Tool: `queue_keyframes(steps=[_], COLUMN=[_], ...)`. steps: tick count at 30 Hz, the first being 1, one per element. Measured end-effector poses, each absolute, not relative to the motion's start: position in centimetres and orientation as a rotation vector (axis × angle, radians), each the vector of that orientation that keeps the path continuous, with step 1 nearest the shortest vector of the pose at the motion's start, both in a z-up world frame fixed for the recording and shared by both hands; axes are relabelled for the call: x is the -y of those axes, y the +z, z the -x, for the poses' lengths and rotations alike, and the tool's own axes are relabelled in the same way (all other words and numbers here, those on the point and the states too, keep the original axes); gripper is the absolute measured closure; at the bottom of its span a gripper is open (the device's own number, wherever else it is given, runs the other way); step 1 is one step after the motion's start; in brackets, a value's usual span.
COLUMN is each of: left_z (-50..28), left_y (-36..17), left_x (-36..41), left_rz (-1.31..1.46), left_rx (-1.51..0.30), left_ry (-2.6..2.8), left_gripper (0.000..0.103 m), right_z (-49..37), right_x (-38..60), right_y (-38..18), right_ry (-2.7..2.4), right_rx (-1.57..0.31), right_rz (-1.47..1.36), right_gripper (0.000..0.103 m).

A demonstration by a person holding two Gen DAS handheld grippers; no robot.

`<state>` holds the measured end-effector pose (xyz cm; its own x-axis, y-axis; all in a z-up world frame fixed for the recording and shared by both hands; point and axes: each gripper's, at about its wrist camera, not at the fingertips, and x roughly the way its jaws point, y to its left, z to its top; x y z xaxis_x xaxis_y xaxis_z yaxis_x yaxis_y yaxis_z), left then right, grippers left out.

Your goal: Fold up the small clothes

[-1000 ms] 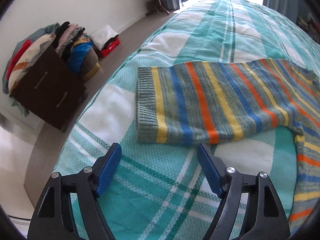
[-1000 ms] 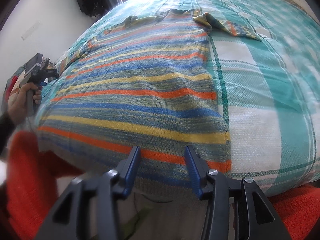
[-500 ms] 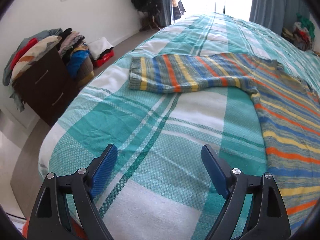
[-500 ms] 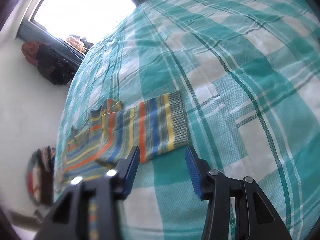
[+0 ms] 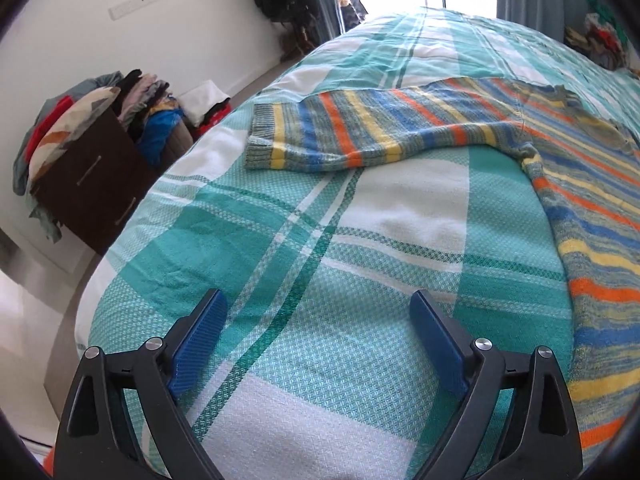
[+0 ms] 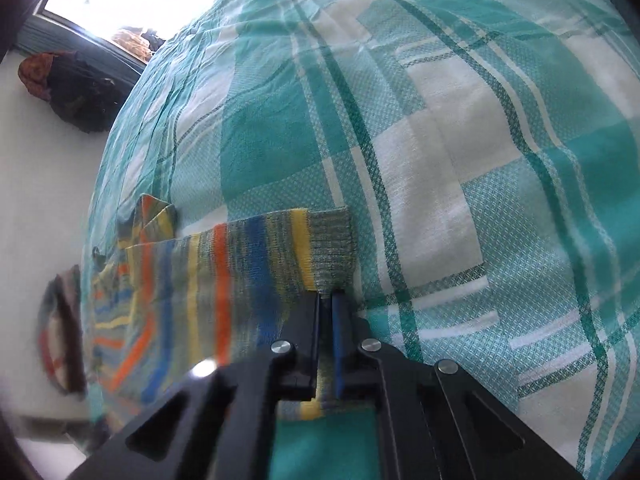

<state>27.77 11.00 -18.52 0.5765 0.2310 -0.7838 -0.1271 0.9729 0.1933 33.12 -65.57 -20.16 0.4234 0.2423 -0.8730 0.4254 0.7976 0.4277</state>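
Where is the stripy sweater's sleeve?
In the left wrist view the sleeve lies flat on the bed, ahead of the open left gripper.

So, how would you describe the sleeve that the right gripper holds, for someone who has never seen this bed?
Find the bed with the teal and white checked cover. A striped sweater lies on it, and one sleeve reaches out sideways. Its grey ribbed cuff is pinched in the right gripper; the other sleeve lies free.

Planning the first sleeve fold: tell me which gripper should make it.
Right. The right gripper is shut on the cuff of the striped sweater, so it can likely carry that sleeve inward. The left gripper is open over bare bedspread, short of its sleeve.
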Motion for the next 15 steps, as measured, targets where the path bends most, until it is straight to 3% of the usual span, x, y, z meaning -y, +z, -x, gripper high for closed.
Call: queue_keyframes(steps=[8, 15], left_z=[-27.6, -27.4], left_y=[-18.5, -18.5], left_x=[-11.1, -11.1], left_rz=[-0.113, -0.117], left_rx=[-0.928, -0.928], left_ry=[0.204, 0.211], left_gripper=[0.01, 0.01], right_z=[-25.7, -22.8], right_x=[66.7, 67.9], right_y=[-10.7, -13.4], right_ry=[-0.482, -0.523], right_rx=[-0.956, -1.064], right_rz=[-0.332, -0.364], right_gripper=[0.098, 0.096])
